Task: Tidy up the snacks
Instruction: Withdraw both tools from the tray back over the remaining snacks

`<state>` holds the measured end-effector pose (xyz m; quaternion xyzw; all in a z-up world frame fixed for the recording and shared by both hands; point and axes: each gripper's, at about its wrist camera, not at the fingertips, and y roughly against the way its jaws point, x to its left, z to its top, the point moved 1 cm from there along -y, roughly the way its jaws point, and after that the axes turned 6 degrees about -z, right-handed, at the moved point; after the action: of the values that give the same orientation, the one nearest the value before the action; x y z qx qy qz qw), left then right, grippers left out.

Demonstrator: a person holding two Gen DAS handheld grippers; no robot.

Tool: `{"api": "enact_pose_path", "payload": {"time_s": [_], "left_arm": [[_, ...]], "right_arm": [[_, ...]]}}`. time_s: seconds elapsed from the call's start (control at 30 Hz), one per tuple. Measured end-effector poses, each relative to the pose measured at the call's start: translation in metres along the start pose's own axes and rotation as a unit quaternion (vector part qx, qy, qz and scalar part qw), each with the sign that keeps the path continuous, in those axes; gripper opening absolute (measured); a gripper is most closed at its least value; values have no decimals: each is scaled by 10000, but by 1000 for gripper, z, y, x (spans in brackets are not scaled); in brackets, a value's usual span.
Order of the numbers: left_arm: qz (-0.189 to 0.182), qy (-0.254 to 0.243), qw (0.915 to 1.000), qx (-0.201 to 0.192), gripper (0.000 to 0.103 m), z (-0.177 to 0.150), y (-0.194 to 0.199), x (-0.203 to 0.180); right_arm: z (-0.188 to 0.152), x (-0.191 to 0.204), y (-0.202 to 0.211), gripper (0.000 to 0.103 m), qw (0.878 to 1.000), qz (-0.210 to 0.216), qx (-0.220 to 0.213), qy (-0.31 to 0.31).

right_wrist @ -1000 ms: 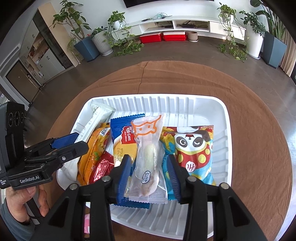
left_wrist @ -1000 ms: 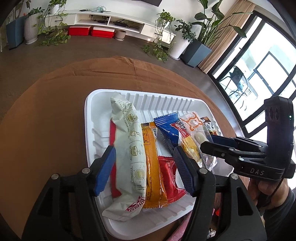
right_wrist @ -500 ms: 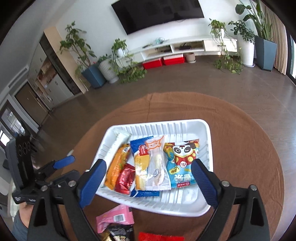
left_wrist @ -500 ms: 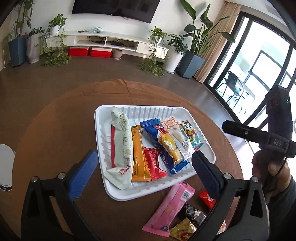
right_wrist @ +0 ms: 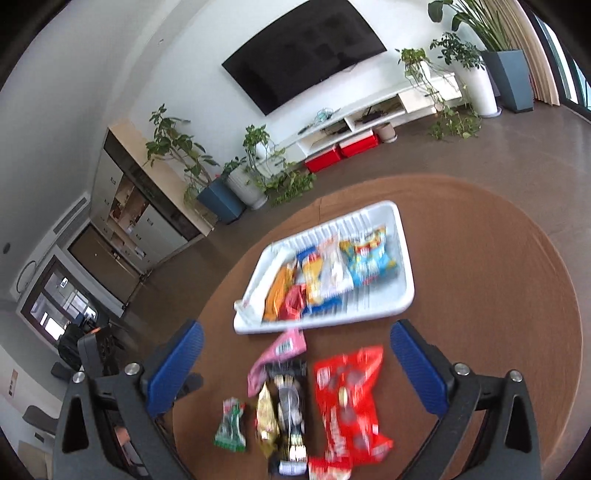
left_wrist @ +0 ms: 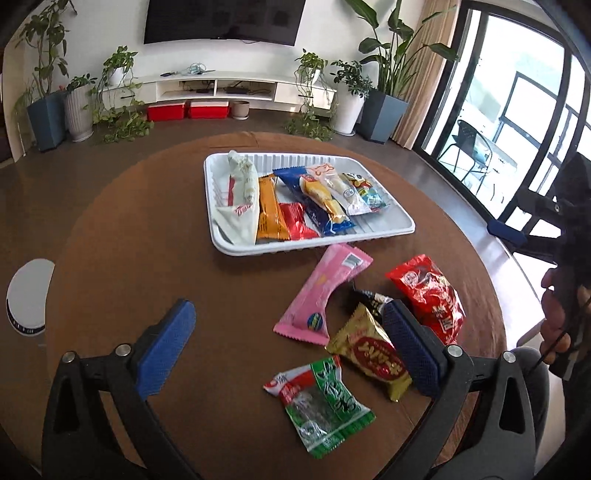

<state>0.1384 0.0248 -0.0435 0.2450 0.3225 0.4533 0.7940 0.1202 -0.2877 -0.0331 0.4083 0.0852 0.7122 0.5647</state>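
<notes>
a: left wrist view: left gripper (left_wrist: 284,349) wide open, empty, above the gold packet (left_wrist: 371,352). right gripper (right_wrist: 295,373) jaws opening, gripping nothing, red bag (right_wrist: 347,402) below.

b: loose snacks lie just before the white tray (left_wrist: 399,218) on the brown table (left_wrist: 129,229)?

a: yes. best drop straight, pinch one packet mid-body, avoid neighbours.

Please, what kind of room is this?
Most likely a home living room. A large wall-mounted television hangs above a low white media shelf, potted plants line the wall, and a round brown table stands in front.
</notes>
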Motion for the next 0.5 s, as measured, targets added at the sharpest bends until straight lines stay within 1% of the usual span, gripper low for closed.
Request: {"api": "enact_pose_path", "payload": {"time_s": [0.1, 0.17, 0.2, 0.27, 0.37, 0.4, 0.5], "left_arm": [[-76, 297, 9995, 16, 103, -18, 7, 1], [-121, 377, 9992, 71, 103, -29, 10, -2], [-131, 372, 9991, 119, 103, -34, 11, -4], [-165, 344, 9989, 256, 103, -46, 11, -11], [-191, 336, 9984, 416, 103, -62, 7, -19], [-197, 344, 9981, 463, 103, -66, 6, -21], [-198, 321, 9979, 534, 103, -72, 2, -26]], "right_arm": [[-24, -8, 12, 103, 9996, 27, 141, -257], [-38, -13, 18, 103, 9986, -157, 239, -441], [-46, -15, 19, 102, 9977, -332, 319, -493], [-61, -18, 20, 102, 9959, -530, 490, -553], [-88, -26, 15, 102, 9892, -756, 960, -809], [-97, -29, 12, 102, 9858, -825, 1131, -929], [-119, -30, 13, 102, 9820, -852, 1266, -1117]]}}
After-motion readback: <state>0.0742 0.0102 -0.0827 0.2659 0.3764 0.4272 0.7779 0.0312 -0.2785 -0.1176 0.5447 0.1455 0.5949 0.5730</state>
